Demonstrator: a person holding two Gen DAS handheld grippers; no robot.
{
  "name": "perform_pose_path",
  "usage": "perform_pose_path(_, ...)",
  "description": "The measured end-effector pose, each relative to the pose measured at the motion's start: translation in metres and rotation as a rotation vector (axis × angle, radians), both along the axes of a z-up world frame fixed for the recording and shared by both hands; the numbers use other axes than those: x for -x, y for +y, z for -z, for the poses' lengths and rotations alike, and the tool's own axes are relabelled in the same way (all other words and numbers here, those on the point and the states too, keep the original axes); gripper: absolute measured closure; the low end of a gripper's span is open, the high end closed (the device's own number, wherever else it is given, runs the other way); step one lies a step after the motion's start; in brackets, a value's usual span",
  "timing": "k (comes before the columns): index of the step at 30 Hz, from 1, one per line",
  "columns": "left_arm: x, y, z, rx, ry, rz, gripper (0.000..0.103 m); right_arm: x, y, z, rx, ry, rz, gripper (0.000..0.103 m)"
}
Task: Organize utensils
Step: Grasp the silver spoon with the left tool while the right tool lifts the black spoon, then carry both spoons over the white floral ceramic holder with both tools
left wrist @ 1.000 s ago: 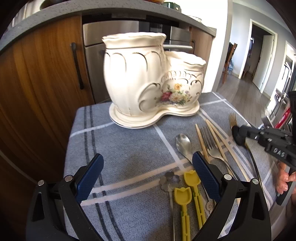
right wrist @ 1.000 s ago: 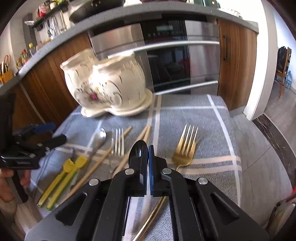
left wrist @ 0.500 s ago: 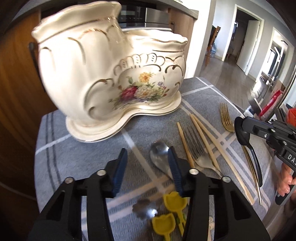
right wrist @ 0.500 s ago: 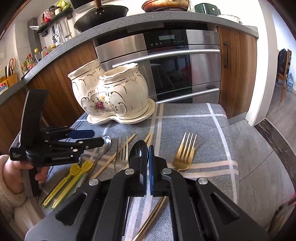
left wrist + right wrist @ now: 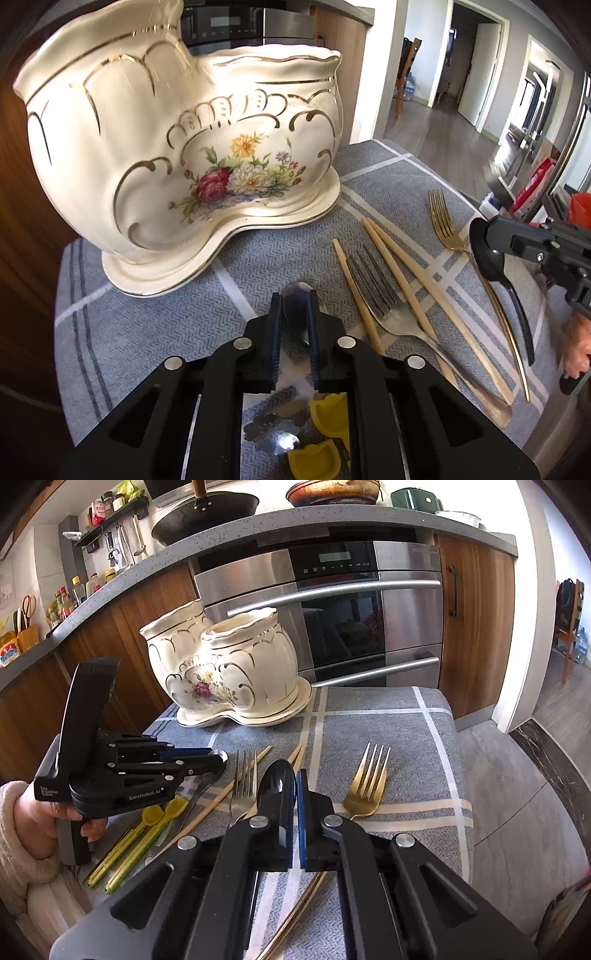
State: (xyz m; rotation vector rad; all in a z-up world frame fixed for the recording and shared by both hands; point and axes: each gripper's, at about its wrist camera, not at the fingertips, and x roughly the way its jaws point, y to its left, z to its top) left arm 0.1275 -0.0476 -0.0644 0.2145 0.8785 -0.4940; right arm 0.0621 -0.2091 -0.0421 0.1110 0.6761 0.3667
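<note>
A silver spoon [image 5: 297,314] lies on the grey checked cloth in front of the cream flowered utensil holder [image 5: 177,147]. My left gripper [image 5: 294,295] is closing, and its blue pads press on the sides of the spoon's bowl. From the right wrist view, the left gripper [image 5: 221,762] is low over the cloth, a hand holding it. My right gripper [image 5: 296,775] is shut on a black spoon [image 5: 275,786], held above the cloth to the right of the other utensils; its bowl sticks up past the pads. The holder [image 5: 221,672] stands at the back.
On the cloth [image 5: 388,720] lie a gold fork [image 5: 443,221], a silver fork [image 5: 380,295], wooden chopsticks [image 5: 406,284], yellow picks [image 5: 325,410] and a flower-headed silver piece [image 5: 273,432]. An oven [image 5: 332,609] and wooden cabinets stand behind. The floor drops away on the right.
My left gripper moved forward and down over the silver spoon and its jaws went from wide open to narrow around the spoon's bowl. The right gripper stayed put with the black spoon.
</note>
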Motion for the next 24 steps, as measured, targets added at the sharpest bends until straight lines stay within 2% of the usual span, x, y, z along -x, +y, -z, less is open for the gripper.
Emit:
perform_pose_path(2,0.001,0.002,-0.003,0.011,-0.012,-0.004,0.096,0.000,0.000,0.000,0.003,-0.002,0.000,0.102)
perform_pose_path(7,0.007,0.009,-0.017,0.046,-0.052,-0.015,0.099,0.003,-0.004,-0.004,-0.008,-0.025,0.028,0.102)
perform_pose_path(16,0.037,0.025,-0.062,0.079,-0.245,-0.057,0.100,0.009,-0.008,-0.031,-0.066,-0.146,0.090,0.102)
perform_pose_path(24,0.050,0.031,-0.107,0.111,-0.391,-0.087,0.100,-0.009,0.010,-0.065,-0.059,-0.261,0.109,0.102)
